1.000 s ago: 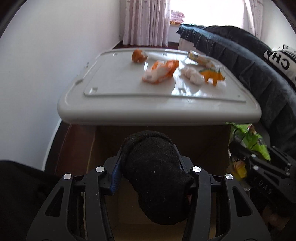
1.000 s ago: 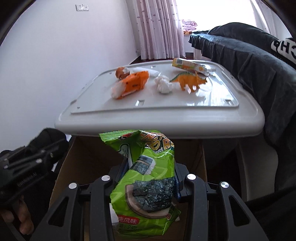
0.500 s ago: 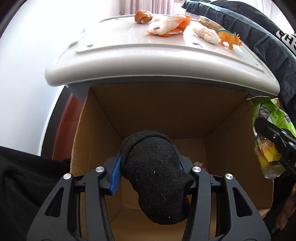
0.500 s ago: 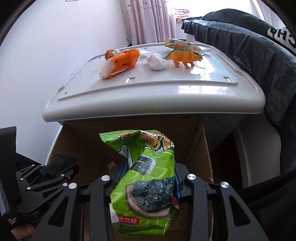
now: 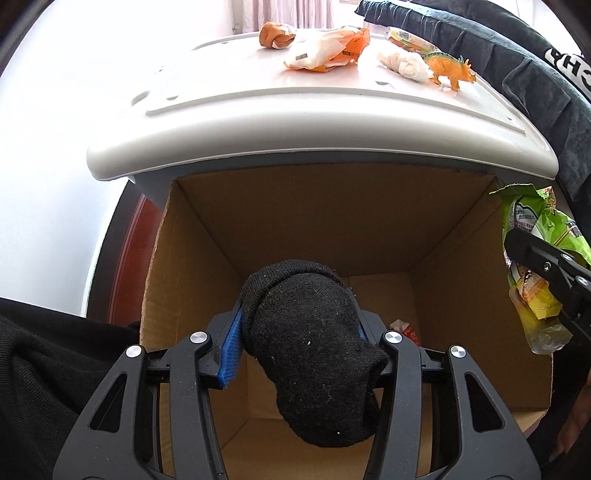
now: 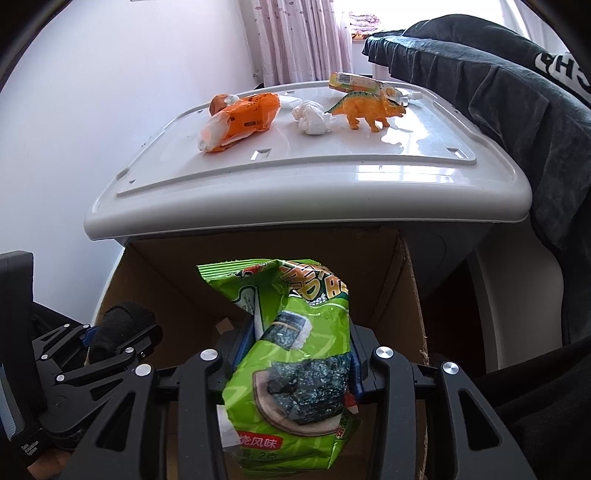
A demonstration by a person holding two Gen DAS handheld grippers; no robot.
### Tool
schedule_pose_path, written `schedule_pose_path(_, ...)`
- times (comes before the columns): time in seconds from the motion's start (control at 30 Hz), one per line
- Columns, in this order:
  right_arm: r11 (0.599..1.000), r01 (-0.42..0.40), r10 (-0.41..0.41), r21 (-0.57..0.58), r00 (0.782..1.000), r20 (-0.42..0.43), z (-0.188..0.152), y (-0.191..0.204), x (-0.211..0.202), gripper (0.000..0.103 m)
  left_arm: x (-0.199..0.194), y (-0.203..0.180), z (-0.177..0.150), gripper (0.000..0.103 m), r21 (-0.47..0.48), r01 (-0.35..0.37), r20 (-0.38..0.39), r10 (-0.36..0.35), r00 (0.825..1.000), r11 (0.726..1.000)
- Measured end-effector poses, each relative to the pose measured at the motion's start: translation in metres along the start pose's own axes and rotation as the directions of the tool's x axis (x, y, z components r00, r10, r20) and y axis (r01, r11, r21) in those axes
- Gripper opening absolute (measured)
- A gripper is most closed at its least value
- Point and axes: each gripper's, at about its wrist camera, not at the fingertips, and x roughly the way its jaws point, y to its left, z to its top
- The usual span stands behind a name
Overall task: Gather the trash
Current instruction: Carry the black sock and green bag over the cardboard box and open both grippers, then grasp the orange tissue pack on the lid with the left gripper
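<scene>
The left gripper (image 5: 301,332) is clamped on a bunched black sock (image 5: 314,354), held over the open cardboard box (image 5: 295,221); a blue pad shows on the inner face of its left finger. The right gripper (image 6: 295,354) pinches a green seaweed snack bag (image 6: 291,369) over the same box, near its right wall. The bag's front shows a picture of dark seaweed, large yellow Chinese characters near the top, and a red strip low down reading "烧风味". In the left wrist view a small red-and-white scrap (image 5: 404,328) lies on the box floor.

Behind the box stands a white plastic surface (image 6: 332,192) that overhangs the box's far edge. On it lie an orange and white wrapper (image 6: 240,122) with a barcode label, a crumpled white tissue (image 6: 312,118) just beside an orange triceratops toy (image 6: 369,109), a yellow-green spouted pouch (image 6: 358,83) behind the toy, and a small orange-brown ball (image 5: 275,35) at the far left. A dark cloth (image 6: 498,85) with partly visible white letters, seemingly "CH", drapes along the right.
</scene>
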Motion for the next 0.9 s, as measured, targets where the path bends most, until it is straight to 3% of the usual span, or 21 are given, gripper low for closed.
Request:
schedule_pose_path(0.13, 1.000, 0.000, 0.000, 0.003, 1.000, -0.004, 0.000, -0.001, 0.001, 0.045, 0.002, 0.000, 0.000, 0.051, -0.009, 0.002, -0.006, -0.002, 1.000, 1.000)
schedule_pose_path(0.27, 0.999, 0.021, -0.022, 0.037, 1.000, 0.017, 0.002, -0.006, -0.002, 0.066, 0.003, 0.007, 0.000, 0.078, -0.048, -0.033, -0.012, 0.033, 0.999, 0.998)
schedule_pose_path(0.47, 0.996, 0.022, -0.024, 0.089, 0.999, 0.024, 0.003, -0.014, -0.004, 0.066, 0.010, 0.014, -0.001, 0.079, -0.085, -0.030, -0.053, 0.025, 0.998, 0.996)
schedule_pose_path(0.73, 0.994, 0.035, -0.037, 0.099, 0.999, 0.023, 0.004, -0.017, -0.003, 0.066, 0.008, 0.010, -0.001, 0.079, -0.066, -0.033, -0.041, 0.030, 0.999, 0.997)
schedule_pose_path(0.9, 0.987, 0.055, -0.061, 0.152, 0.997, 0.040, 0.004, -0.025, -0.007, 0.066, 0.005, 0.015, 0.004, 0.079, -0.088, 0.002, -0.031, -0.004, 1.000, 0.996)
